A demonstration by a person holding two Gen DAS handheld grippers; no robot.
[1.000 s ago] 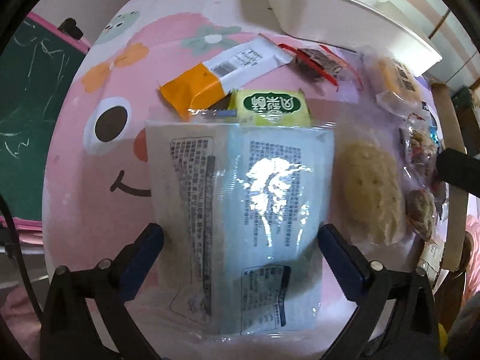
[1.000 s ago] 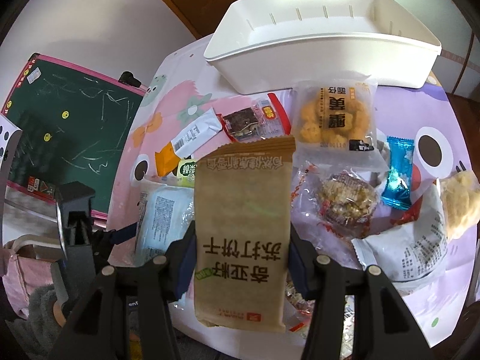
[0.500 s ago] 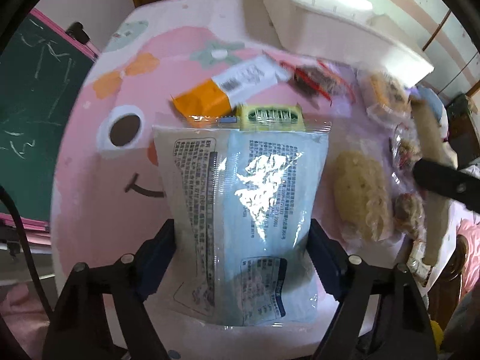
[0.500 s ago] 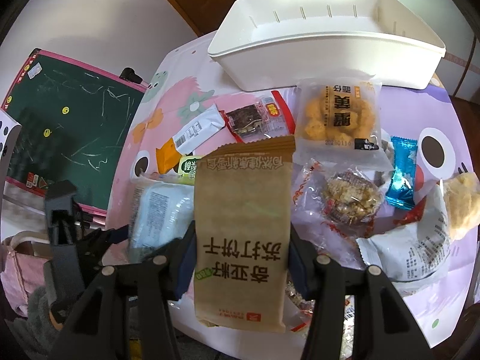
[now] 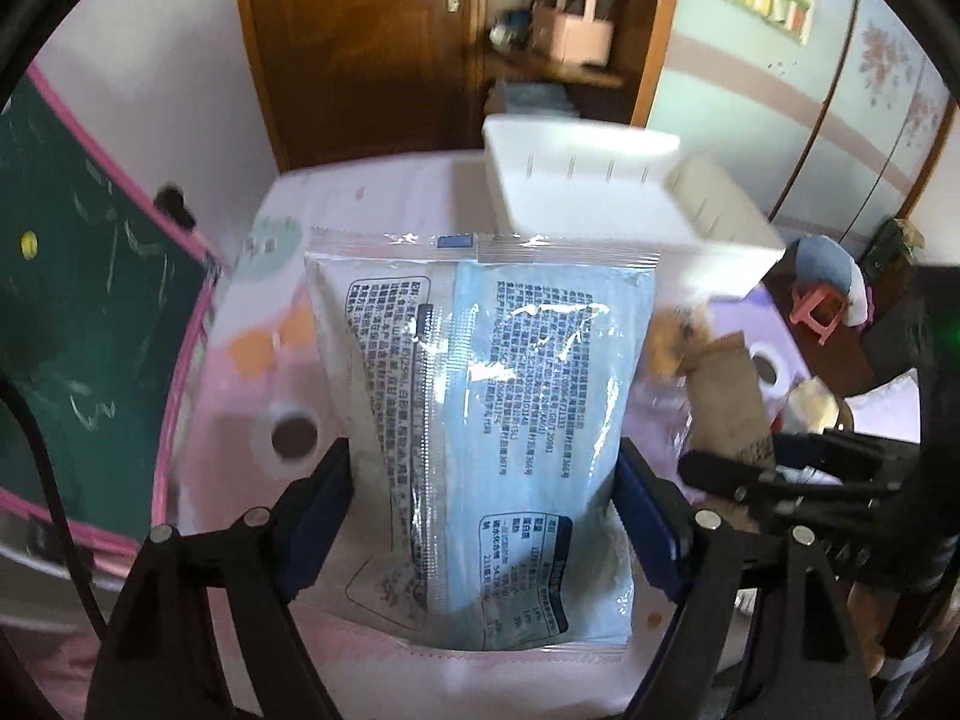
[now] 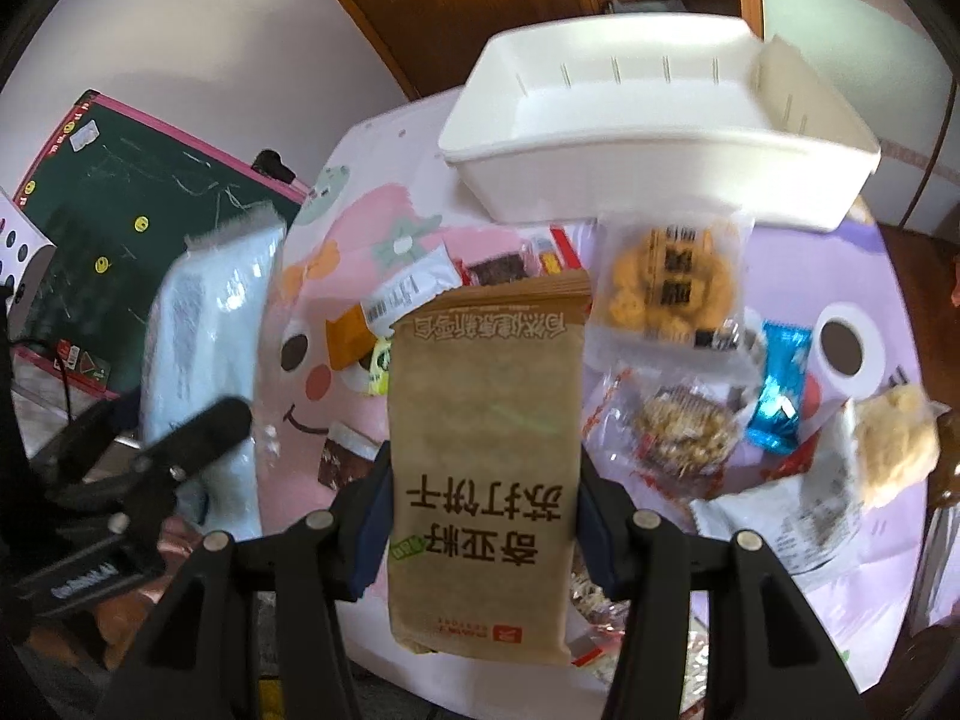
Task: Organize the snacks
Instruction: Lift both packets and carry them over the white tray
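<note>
My left gripper is shut on a light blue snack bag and holds it lifted above the table, upright before the white bin. The bag also shows in the right wrist view, raised at the left. My right gripper is shut on a brown cracker pack held above the table. The white bin stands at the table's far side and looks empty.
Several loose snacks lie on the pink and purple cartoon tablecloth: an orange and white bar, a yellow puff bag, a blue candy, a nut cluster pack. A green chalkboard stands left.
My left gripper closed on the blue bag and lifted it off the table, tilting up toward the bin. My right gripper kept the brown pack and moved slightly closer to the bin.
</note>
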